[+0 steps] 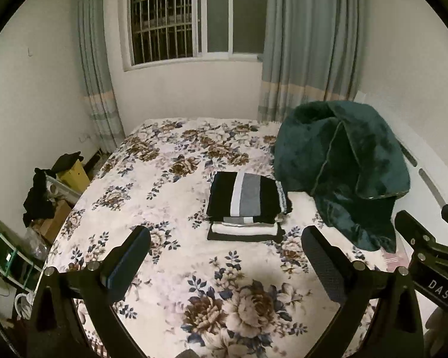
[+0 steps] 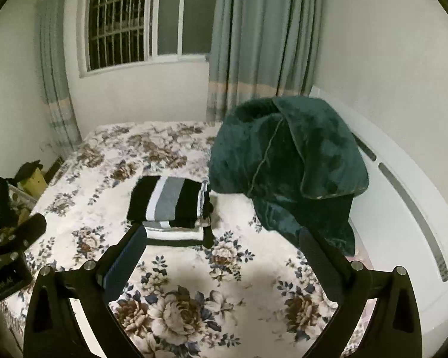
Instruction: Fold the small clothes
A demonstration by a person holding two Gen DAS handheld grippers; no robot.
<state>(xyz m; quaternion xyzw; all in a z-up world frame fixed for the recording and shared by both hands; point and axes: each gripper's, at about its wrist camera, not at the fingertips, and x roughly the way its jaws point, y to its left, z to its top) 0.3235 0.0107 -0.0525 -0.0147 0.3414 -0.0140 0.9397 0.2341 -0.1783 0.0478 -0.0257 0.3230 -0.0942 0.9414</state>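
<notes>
Left wrist view shows both grippers, left gripper (image 1: 224, 256) and right gripper (image 2: 222, 253), spread wide and holding nothing above the bed (image 1: 152, 268), so I'd reach squarely for the folded striped stack (image 1: 248, 203), leaving the green blanket (image 1: 343, 161) alone.

Floral bed (image 1: 170, 268) — folded striped clothes stack (image 1: 248, 203), green blanket (image 1: 343, 161) beside it.

both cameras hang above the near part of the bed (image 1: 152, 185), side by side, looking forward and slightly down toward the window (image 1: 179, 21). the left wrist view sits further left and takes in clutter beside the bed; the right wrist view sits further right and shows more headboard (image 2: 403, 208). both share the folded pile (image 1: 248, 205), the green blanket (image 2: 286, 164) and the curtains (image 2: 262, 35).
</notes>
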